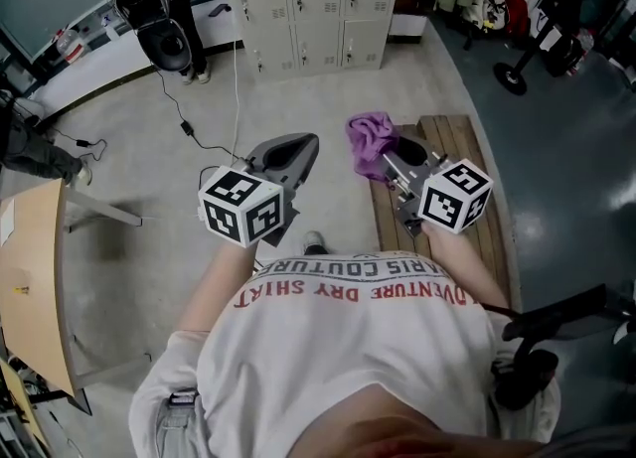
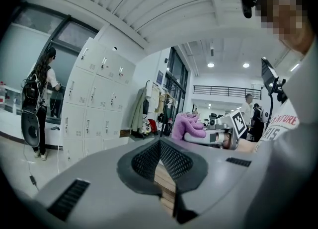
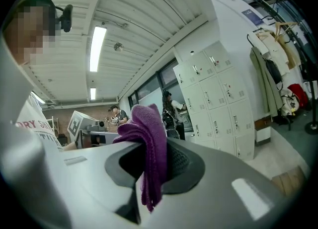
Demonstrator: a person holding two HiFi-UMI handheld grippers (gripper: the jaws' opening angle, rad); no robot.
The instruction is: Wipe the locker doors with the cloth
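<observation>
The beige lockers (image 1: 318, 9) stand across the floor ahead, all doors closed; they also fill the left of the left gripper view (image 2: 94, 104) and the right of the right gripper view (image 3: 218, 104). My right gripper (image 1: 386, 163) is shut on a purple cloth (image 1: 368, 138), which bunches above the jaws and hangs down between them (image 3: 149, 148). My left gripper (image 1: 306, 143) is held level beside it, shut with nothing in it, its pads meeting at the tip (image 2: 159, 141). From the left gripper the cloth (image 2: 189, 126) shows to the right.
A slatted wooden bench (image 1: 452, 143) lies under my right gripper. A black speaker on a stand (image 1: 164, 44) and a floor cable (image 1: 189, 128) sit left of the lockers. A wooden table (image 1: 30, 287) is at my left. A person with a backpack (image 2: 42, 99) stands near the lockers.
</observation>
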